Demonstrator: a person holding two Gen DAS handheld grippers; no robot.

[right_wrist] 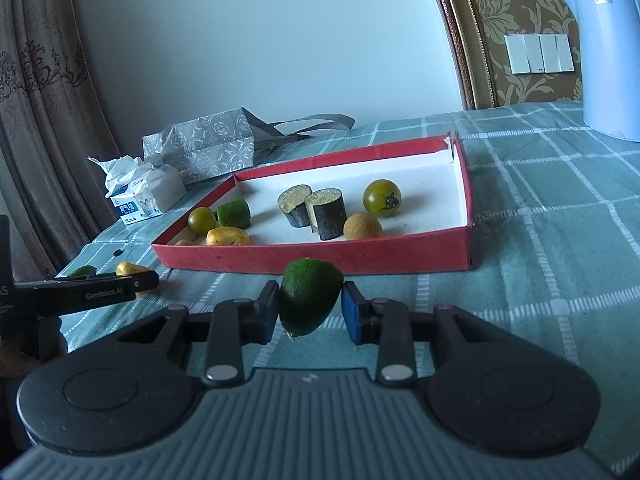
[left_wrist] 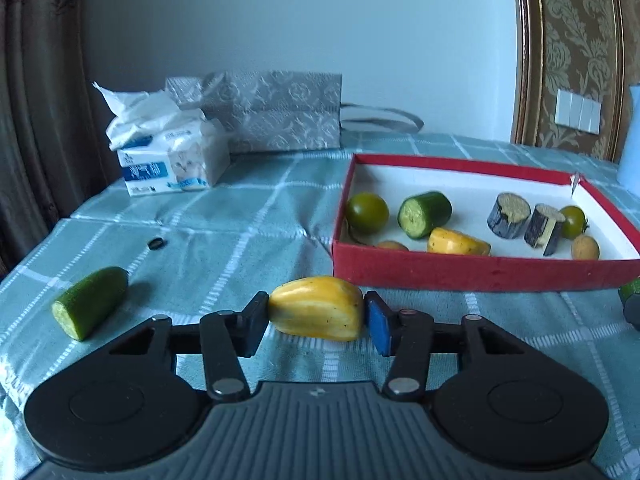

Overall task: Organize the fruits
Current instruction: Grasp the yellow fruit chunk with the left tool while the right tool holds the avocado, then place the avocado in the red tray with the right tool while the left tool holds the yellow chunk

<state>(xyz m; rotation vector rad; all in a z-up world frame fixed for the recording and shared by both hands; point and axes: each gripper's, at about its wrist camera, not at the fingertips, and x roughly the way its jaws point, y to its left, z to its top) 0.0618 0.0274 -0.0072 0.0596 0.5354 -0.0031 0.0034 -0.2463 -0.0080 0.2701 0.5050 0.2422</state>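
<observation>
Just in front of the red box (left_wrist: 480,272), the left tool (left_wrist: 316,322) clamps a yellow fruit piece (left_wrist: 316,314) and the right tool (right_wrist: 310,308) clamps a green piece (right_wrist: 308,296), likely both bound for the box.

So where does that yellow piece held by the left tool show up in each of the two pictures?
Left wrist view: the yellow piece sits low in the centre, between the left tool's pads.
Right wrist view: it shows small at the far left, partly behind the left tool's black finger.
Shared landmark: the red box, just beyond it in both views.
</observation>
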